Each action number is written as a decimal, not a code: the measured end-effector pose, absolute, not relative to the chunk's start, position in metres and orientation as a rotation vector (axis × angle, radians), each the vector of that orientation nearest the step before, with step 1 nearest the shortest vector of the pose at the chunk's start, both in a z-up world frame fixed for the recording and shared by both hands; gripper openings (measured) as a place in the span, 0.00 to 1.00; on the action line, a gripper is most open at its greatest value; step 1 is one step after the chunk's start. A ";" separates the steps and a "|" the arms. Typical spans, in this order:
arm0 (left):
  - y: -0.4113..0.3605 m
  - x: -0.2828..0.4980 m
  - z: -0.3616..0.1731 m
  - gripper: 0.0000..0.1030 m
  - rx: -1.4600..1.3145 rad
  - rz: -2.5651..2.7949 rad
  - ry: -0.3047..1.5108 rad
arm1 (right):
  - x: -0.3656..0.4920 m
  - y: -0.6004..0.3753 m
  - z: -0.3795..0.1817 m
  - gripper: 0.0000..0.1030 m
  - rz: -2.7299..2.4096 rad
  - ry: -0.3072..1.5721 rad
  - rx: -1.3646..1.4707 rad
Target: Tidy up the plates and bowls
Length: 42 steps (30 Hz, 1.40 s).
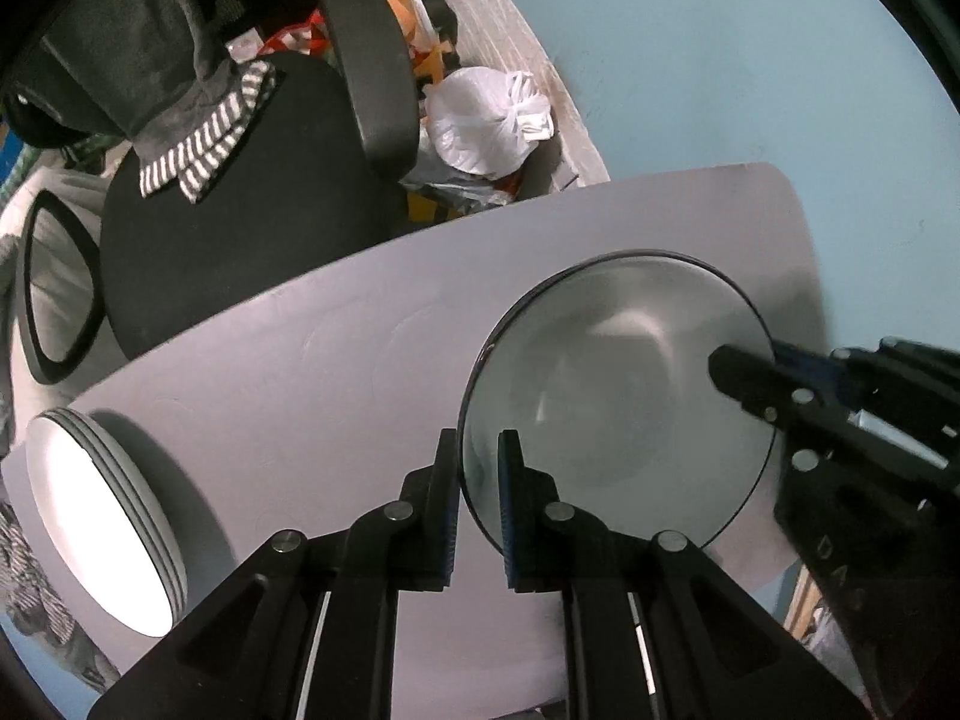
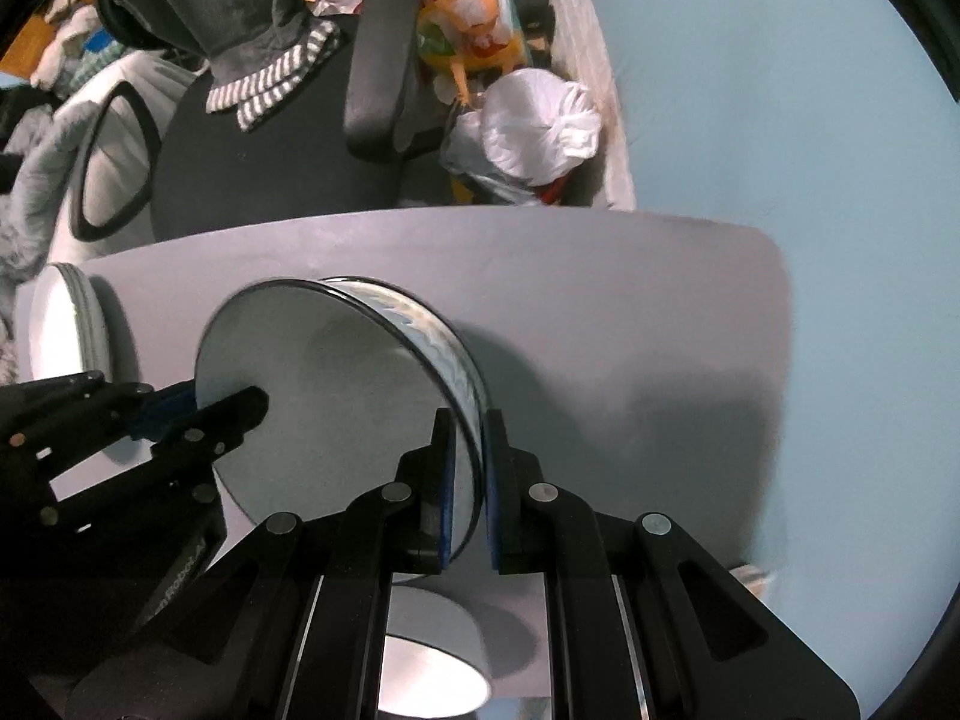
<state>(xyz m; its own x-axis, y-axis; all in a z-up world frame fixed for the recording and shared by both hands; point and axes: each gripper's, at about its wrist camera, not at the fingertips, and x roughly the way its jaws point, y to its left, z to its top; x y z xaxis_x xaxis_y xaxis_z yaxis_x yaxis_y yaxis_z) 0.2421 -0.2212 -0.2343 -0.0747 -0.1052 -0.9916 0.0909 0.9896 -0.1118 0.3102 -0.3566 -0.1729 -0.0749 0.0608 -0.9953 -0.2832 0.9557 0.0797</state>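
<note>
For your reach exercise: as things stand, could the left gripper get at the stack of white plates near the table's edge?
Probably not yet. The left gripper is shut on the rim of the bowl, which the right gripper also grips. The bare table up to the stack of white plates looks clear once it lets go.

1. A pale grey desk (image 1: pixel 360 360) stands against a light blue wall (image 1: pixel 720 60).
2. Behind the desk sits a black office chair (image 1: pixel 240 228) draped with dark and striped cloth (image 1: pixel 204 150).
3. Right of the chair lies a tied white plastic bag (image 1: pixel 486 120).
</note>
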 end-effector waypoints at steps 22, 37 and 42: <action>-0.203 0.221 -0.199 0.45 -0.005 -0.130 1.511 | 0.302 -0.347 -0.141 0.37 0.246 1.463 -0.304; -0.193 0.184 -0.146 0.47 -0.023 -0.152 1.377 | 0.270 -0.356 -0.082 0.58 0.184 1.319 -0.289; -0.190 0.171 -0.132 0.57 -0.041 -0.172 1.342 | 0.258 -0.358 -0.070 0.58 0.183 1.306 -0.258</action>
<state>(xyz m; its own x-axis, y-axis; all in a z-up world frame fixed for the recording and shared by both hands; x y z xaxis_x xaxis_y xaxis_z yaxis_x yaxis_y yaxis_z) 0.1706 -0.1903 -0.1323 0.2162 -0.1479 -0.9651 0.1005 0.9866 -0.1287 0.2578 -0.3584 -0.0700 0.2540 -0.0118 -0.9671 -0.2772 0.9571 -0.0845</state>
